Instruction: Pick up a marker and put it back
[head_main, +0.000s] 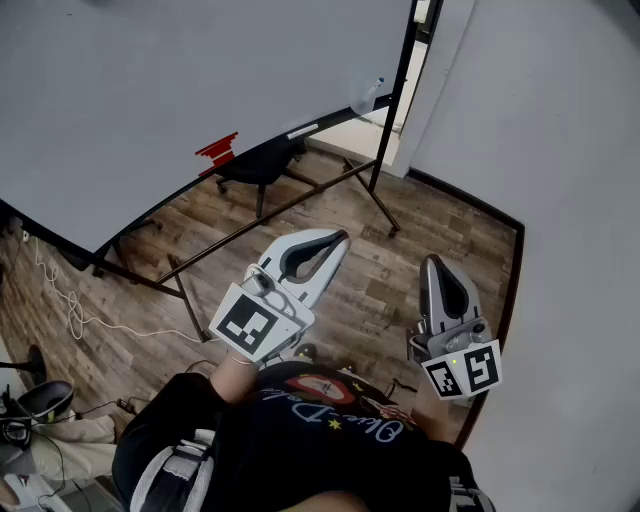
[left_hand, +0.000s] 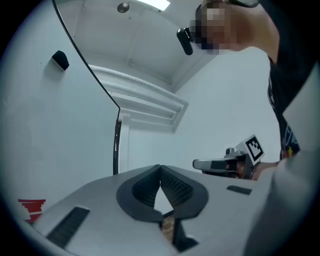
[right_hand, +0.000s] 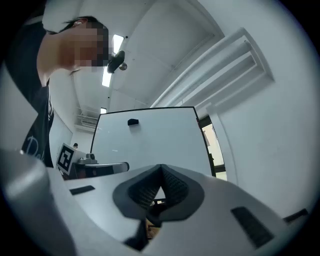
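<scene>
Open wood-plank floor is seen betw. the whiteboard and the plain white wall at right; dark skirting runs along the wall's foot. The board's lower edge is framed in black and carried on a thin black metal stand w/ legs spread over the floor. The left tool and right tool are held side by side, apart, over bare floor, well short of the board. Both are smooth grey shells w/ black ribbed pads. The left tool's jaws are pressed together at the tips w/ nothing betw. them; the right tool's are likewise closed and empty. A thin pale stick, prob. the marker, lies on the board's ledge, near a red block. A clear bottle is seen by the board's right post. A black chair stands by the stand; white cable trails on the floor at left.
</scene>
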